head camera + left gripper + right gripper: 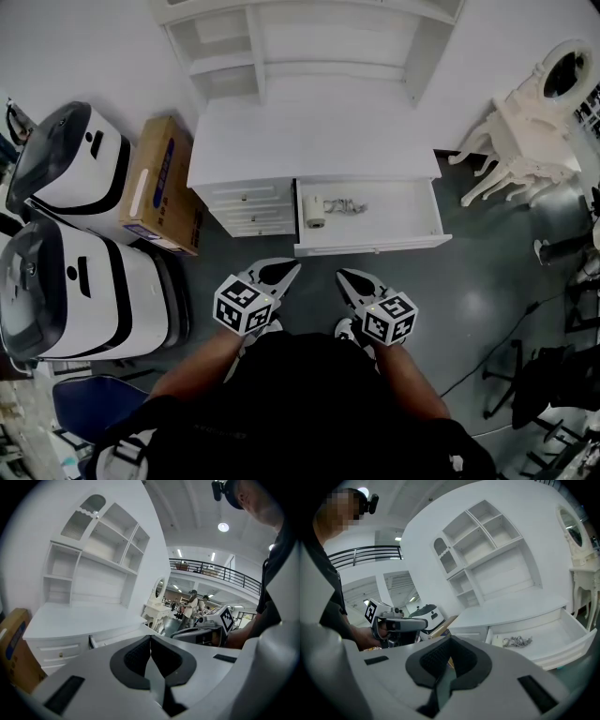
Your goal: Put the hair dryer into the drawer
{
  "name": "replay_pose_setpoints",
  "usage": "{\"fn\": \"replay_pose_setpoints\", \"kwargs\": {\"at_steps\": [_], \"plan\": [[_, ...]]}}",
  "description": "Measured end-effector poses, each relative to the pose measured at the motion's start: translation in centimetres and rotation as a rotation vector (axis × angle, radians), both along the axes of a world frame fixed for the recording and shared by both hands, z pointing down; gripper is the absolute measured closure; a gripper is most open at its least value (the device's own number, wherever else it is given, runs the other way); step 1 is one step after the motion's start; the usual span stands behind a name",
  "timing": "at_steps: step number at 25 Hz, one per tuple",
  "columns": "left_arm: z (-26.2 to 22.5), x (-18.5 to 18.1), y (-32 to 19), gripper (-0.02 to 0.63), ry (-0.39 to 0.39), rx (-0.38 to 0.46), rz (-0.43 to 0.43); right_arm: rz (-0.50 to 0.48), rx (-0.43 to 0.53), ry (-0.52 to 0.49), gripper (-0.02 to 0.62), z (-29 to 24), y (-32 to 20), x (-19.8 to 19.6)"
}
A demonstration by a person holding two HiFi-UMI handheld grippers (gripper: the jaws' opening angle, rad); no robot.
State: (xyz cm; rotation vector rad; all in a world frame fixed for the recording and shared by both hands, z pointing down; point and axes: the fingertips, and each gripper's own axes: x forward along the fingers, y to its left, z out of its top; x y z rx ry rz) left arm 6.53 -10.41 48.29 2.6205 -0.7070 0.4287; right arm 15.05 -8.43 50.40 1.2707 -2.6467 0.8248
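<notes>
The white desk's drawer (412, 228) stands pulled open. Inside it lies a small white hair dryer (316, 210) with its grey cord (348, 205) bunched beside it. The right gripper view shows the drawer (562, 637), the hair dryer (500, 641) and the cord (519, 641) too. Both grippers are held close to the person's body, short of the drawer front and apart from it. My left gripper (292, 268) is shut and empty; its pads (140, 656) meet. The pads (436, 660) of my right gripper (344, 276) also meet, with nothing between them.
Two white machines with dark tops (70, 155) (66, 291) and a cardboard box (164, 183) stand left of the desk (309, 141). A white ornate vanity (530, 127) is at the right, with dark stands and a cable (487, 356) on the floor. A blue chair (89, 405) is near left.
</notes>
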Motion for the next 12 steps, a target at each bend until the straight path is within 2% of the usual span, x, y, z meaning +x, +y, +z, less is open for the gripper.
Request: {"fn": "replay_pose_setpoints", "kwargs": {"at_steps": [12], "plan": [[-0.19,-0.31,-0.01,0.595,0.007,0.007,0.003,0.006,-0.001,0.007,0.571,-0.03,0.23,-0.23]]}}
